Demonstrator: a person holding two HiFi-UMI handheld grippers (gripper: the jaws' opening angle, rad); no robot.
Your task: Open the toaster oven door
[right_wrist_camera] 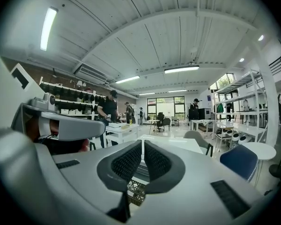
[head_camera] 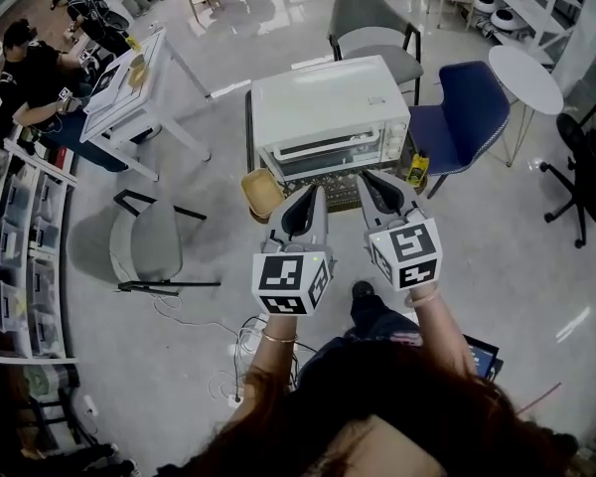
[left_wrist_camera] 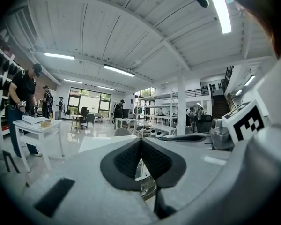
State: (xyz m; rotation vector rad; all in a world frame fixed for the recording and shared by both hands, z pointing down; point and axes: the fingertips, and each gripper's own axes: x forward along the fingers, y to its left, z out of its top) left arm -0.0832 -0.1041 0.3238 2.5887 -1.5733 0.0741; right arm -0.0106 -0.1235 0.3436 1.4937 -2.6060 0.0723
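Probably best to pull the long handle (head_camera: 323, 145) at the top of the stiff door (head_camera: 340, 157) down gently, with toaster oven (head_camera: 328, 102) filling the small table (head_camera: 249, 132), and left gripper (head_camera: 311, 195) and right gripper (head_camera: 372, 182) both pressed shut, empty, near the table's front edge.

The left hand-held gripper (left_wrist_camera: 141, 142), jaws together and empty, faces the toaster oven (left_wrist_camera: 100, 143).

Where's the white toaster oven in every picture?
Head view: the toaster oven sits in the upper middle.
Left gripper view: its white top shows low, just left of the jaws.
Right gripper view: its white top peeks out right of the jaws.
Shared landmark: the white table with a person beside it, left of the oven.
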